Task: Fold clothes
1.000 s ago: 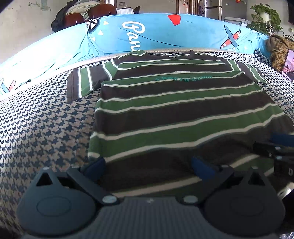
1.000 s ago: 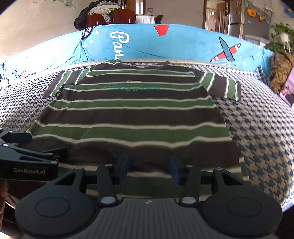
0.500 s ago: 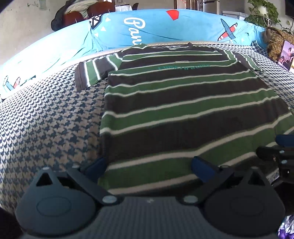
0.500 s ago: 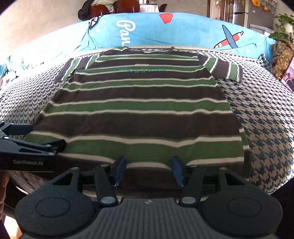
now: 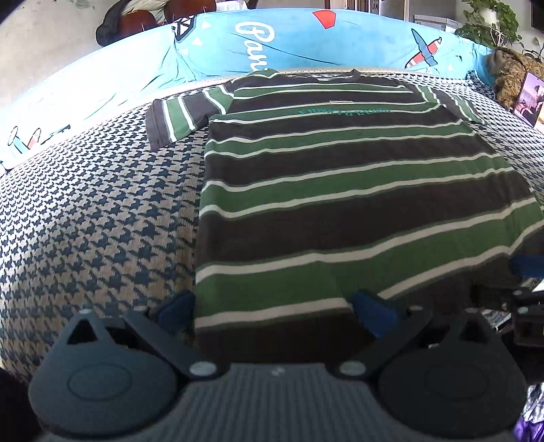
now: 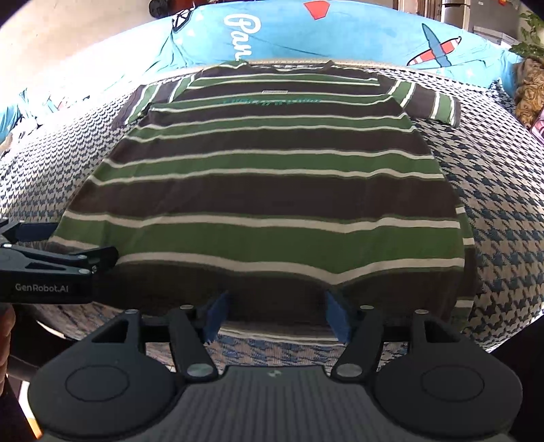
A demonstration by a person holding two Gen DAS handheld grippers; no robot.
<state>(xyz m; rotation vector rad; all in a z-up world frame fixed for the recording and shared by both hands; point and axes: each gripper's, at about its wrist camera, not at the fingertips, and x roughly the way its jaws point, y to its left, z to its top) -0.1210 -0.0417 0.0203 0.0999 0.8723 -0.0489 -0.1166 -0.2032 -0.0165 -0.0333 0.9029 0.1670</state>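
Note:
A T-shirt [image 5: 340,190] with green, dark brown and white stripes lies flat and face up on the houndstooth cover [image 5: 85,221], collar at the far end. My left gripper [image 5: 273,311] is open wide at the near left part of the hem, one finger just off the shirt's left edge. My right gripper [image 6: 277,316] is open at the middle of the hem of the shirt [image 6: 272,190], its blue fingertips [image 6: 217,316] on either side of the dark bottom band. Each gripper shows in the other's view: the left gripper [image 6: 68,261] and the right gripper [image 5: 527,272].
A light blue printed cushion [image 5: 306,44] with lettering and planes runs along the back. At the far right stand a brown patterned bundle [image 5: 510,74], a lit screen [image 5: 528,98] and a plant [image 5: 489,17]. Houndstooth cover lies bare on both sides of the shirt.
Both views have drawn back and risen, so the whole shirt shows and the hem sits nearer the fingertips. The right gripper's fingers stand slightly wider apart.

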